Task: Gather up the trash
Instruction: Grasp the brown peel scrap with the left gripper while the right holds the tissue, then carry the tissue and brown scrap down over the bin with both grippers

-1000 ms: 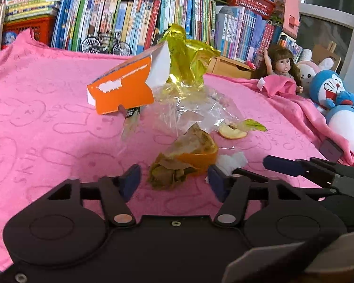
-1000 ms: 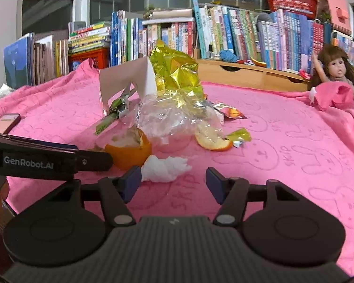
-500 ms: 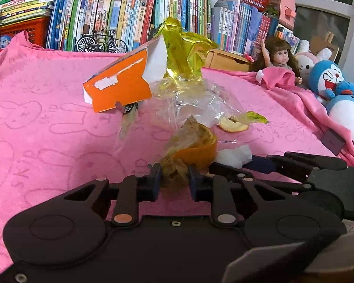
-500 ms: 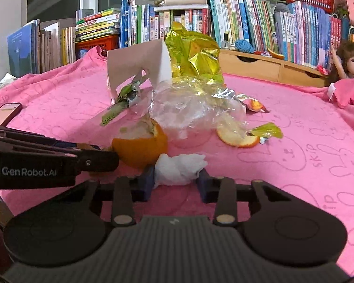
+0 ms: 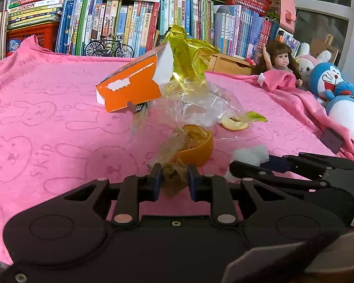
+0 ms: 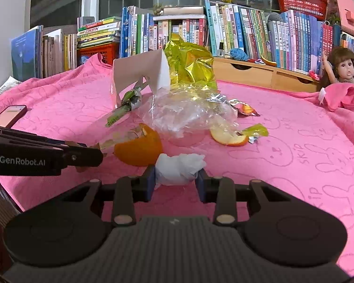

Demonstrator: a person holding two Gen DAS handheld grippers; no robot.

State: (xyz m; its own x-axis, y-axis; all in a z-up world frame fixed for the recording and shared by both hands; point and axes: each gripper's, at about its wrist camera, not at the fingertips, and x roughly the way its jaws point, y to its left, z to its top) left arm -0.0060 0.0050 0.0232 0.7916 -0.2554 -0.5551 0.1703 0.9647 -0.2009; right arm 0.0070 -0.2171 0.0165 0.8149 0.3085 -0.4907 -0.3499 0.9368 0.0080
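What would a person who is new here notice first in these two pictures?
Probably the heap of trash in the middle of the pink bunny-print blanket: a crumpled gold foil sheet rising behind a folded orange-and-white cardboard piece. Nearer, the left gripper pinches a crinkled brownish wrapper beside the hollow orange peel half, and the right gripper clamps a crumpled white tissue.

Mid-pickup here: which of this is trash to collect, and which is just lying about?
Trash: white tissue, orange peel half, peel slice, clear plastic, gold foil, orange card.
Lying about: doll, phone, books.
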